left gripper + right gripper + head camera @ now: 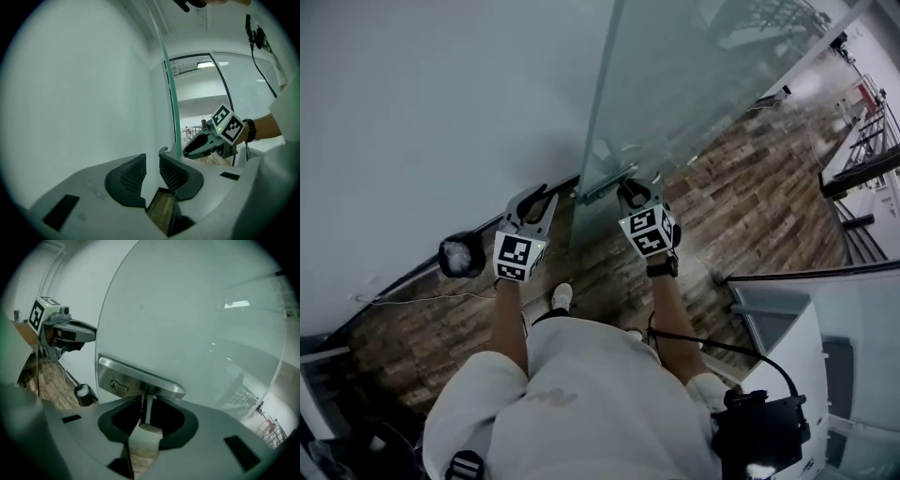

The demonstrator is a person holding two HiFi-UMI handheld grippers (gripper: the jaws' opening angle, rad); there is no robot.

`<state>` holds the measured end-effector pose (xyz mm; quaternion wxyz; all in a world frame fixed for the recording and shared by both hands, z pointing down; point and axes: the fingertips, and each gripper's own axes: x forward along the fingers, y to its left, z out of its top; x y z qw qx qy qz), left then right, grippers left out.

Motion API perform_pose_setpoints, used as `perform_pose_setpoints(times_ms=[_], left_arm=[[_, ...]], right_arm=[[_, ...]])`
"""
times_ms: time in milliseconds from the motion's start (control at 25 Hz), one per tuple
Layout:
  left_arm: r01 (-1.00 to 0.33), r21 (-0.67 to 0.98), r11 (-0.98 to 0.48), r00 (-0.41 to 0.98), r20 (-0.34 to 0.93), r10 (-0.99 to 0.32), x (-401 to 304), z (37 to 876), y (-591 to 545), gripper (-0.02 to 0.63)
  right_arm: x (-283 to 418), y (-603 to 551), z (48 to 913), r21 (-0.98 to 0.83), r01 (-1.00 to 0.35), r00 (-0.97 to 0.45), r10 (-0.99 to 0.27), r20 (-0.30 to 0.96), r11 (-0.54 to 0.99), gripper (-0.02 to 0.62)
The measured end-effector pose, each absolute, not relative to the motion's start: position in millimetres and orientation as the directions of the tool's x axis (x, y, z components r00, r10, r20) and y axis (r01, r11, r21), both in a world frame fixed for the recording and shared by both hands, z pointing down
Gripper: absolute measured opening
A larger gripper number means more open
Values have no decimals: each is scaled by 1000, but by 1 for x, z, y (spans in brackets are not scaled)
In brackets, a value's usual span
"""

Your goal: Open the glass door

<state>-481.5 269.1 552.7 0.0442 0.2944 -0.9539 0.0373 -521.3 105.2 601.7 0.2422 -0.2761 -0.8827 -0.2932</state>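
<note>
The glass door (694,84) stands with its free edge (171,103) beside the white wall (441,112). A brushed-metal lock plate (136,380) with a keyhole sits low on the pane, and a handle (605,185) juts from it. My right gripper (149,416) is open; its jaws stand on either side of the handle's stem (149,405), and no pad presses on it. In the head view the right gripper (630,194) is at the handle. My left gripper (152,164) faces the wall just left of the door edge, its jaws narrowly apart and empty.
A black bin (461,253) stands at the foot of the wall, with a thin cable (422,298) on the wooden floor (750,187) beside it. A white glass-topped unit (787,319) is at my right. Railings (862,159) lie beyond the door.
</note>
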Motion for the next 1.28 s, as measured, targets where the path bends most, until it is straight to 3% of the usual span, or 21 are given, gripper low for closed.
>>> perform_pose_setpoints(times_ms=[400, 1280], left_arm=[[-523, -1, 852, -843, 147, -518, -492, 584, 304, 92], [-541, 64, 839, -812, 218, -541, -517, 622, 351, 92]], right_arm=[[-596, 161, 606, 387, 595, -771, 365, 521, 705, 98], [-729, 236, 603, 487, 489, -853, 280, 440, 724, 101]])
